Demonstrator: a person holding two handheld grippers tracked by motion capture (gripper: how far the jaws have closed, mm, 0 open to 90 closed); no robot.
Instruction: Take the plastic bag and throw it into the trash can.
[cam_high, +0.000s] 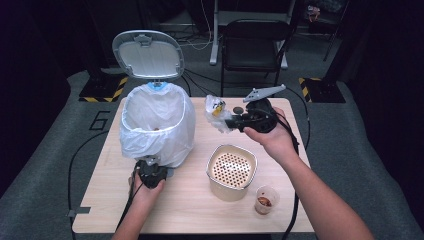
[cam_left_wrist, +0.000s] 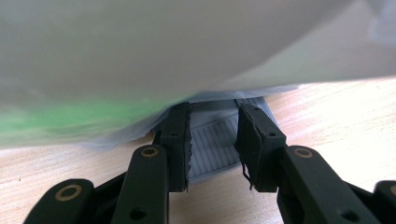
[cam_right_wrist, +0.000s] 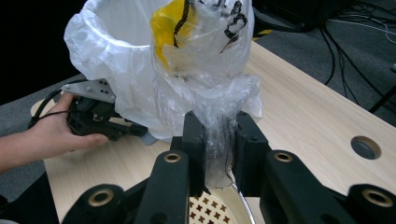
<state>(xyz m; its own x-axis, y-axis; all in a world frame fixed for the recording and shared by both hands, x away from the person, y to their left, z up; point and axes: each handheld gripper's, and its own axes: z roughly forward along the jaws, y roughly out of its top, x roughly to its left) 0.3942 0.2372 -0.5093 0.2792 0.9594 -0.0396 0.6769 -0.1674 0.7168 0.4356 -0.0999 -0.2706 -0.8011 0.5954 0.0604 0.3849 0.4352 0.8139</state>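
Note:
A pedal bin (cam_high: 157, 122) lined with a white bag stands at the table's left, its grey lid (cam_high: 148, 54) raised. At the bin's foot my left gripper (cam_high: 151, 167) has its jaws closed on either side of the grey ribbed pedal (cam_left_wrist: 212, 144), under the overhanging liner (cam_left_wrist: 140, 56). My right gripper (cam_high: 235, 121) hangs above the table's middle, to the right of the bin's rim. It is shut on the twisted neck of a crumpled clear plastic bag (cam_right_wrist: 201, 51) with yellow and black print, which also shows from above (cam_high: 218, 112).
A beige container (cam_high: 231, 170) with a perforated insert stands at the table's front centre. A small clear cup (cam_high: 265, 200) with reddish scraps stands to its right. The table (cam_high: 190, 210) has a round hole (cam_right_wrist: 365, 147) near its back edge. A black chair (cam_high: 255, 45) stands behind it.

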